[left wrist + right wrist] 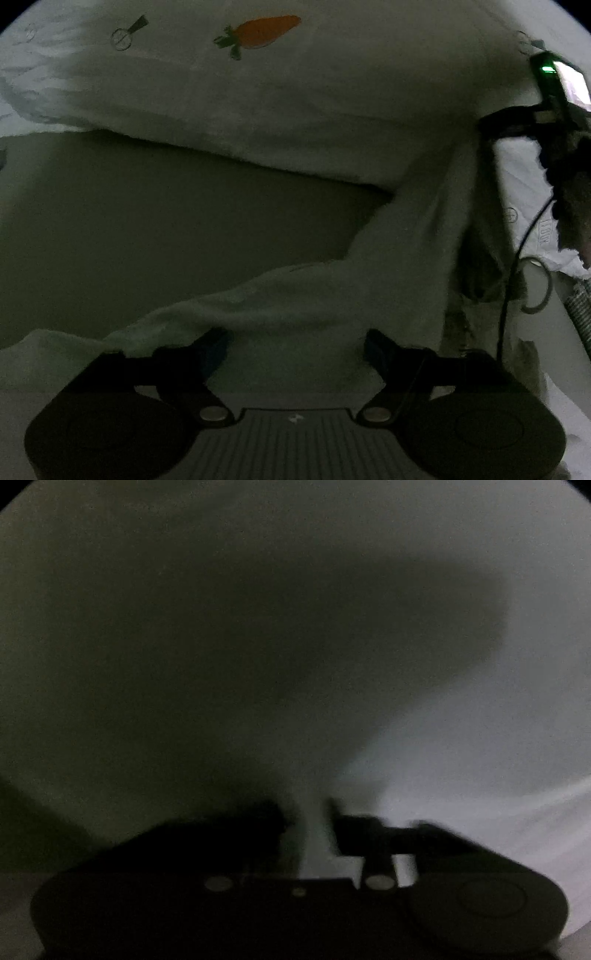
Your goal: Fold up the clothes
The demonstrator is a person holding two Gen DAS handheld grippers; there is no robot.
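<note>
A white fleecy garment with an orange carrot patch lies spread on the surface. One sleeve or flap runs down from it toward my left gripper, whose jaws stand wide apart with the fabric lying between them. My right gripper shows at the right edge of the left view, pinching the fabric's upper edge. In the right wrist view the right gripper has its jaws close together on a strip of the white cloth. That view is dark and blurred.
A dull grey-green surface lies under the garment. White printed bedding and a cable are at the right, with a green light on the right gripper's device.
</note>
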